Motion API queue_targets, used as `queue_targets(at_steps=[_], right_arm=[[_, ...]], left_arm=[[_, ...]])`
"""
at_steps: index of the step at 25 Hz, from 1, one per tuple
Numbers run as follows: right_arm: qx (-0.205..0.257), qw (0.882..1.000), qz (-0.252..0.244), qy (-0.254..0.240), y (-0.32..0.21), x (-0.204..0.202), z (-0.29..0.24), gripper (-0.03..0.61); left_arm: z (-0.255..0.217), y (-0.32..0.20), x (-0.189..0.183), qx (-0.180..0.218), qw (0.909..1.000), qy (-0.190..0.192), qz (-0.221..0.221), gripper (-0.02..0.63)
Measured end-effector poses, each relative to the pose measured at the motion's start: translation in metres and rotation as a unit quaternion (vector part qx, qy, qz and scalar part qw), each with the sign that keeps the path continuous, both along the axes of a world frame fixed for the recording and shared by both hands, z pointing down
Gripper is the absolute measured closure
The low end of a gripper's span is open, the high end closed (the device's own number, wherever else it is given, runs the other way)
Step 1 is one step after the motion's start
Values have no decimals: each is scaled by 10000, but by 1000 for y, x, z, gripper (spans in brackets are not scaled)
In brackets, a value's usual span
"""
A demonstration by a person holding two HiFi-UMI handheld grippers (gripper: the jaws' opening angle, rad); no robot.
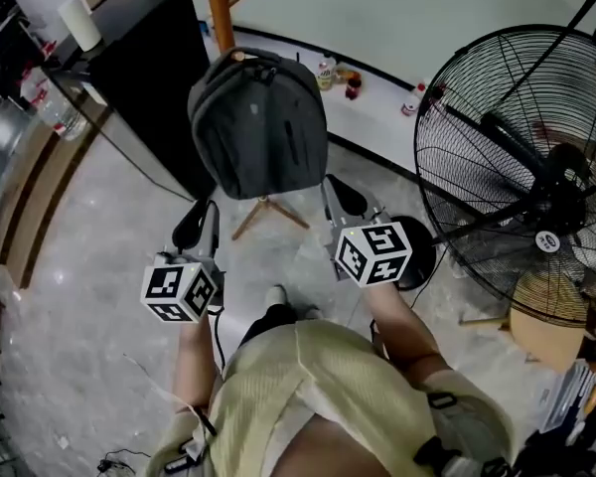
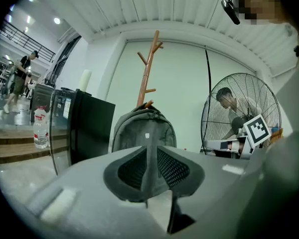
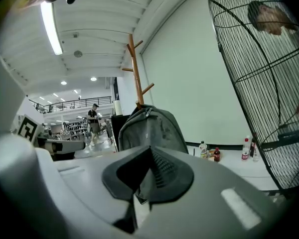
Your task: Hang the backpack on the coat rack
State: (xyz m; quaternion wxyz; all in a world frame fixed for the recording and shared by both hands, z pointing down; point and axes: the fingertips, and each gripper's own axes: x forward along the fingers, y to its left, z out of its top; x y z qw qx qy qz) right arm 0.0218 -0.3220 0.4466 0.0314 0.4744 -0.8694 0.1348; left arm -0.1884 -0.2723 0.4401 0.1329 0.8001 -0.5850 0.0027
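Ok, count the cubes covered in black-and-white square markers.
2. The left marker cube rides on the left claw; the right marker cube on the right claw. None seems hidden.

Marble floor, black cabinet, big fan

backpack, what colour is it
The backpack is dark grey; it shows best in the head view.

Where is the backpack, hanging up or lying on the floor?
Hanging up. The backpack is hooked by its top on the coat rack, and its bottom hangs clear of the floor.
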Motion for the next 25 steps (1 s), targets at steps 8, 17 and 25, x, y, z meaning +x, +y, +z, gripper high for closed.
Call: queue_targets(at_steps=[8, 17, 25], right_arm=[[33, 9999, -28, -99, 4, -3, -6, 578], [-18, 9998, -71, -190, 4, -7, -9, 578], [-58, 9992, -112, -385, 3, -11, -16, 578]], left_arm=[[1, 3, -10, -66, 9999, 103, -101, 549], [5, 5, -10, -166, 9998, 100, -62, 549], [3, 4, -11, -171, 9998, 120, -62, 565]])
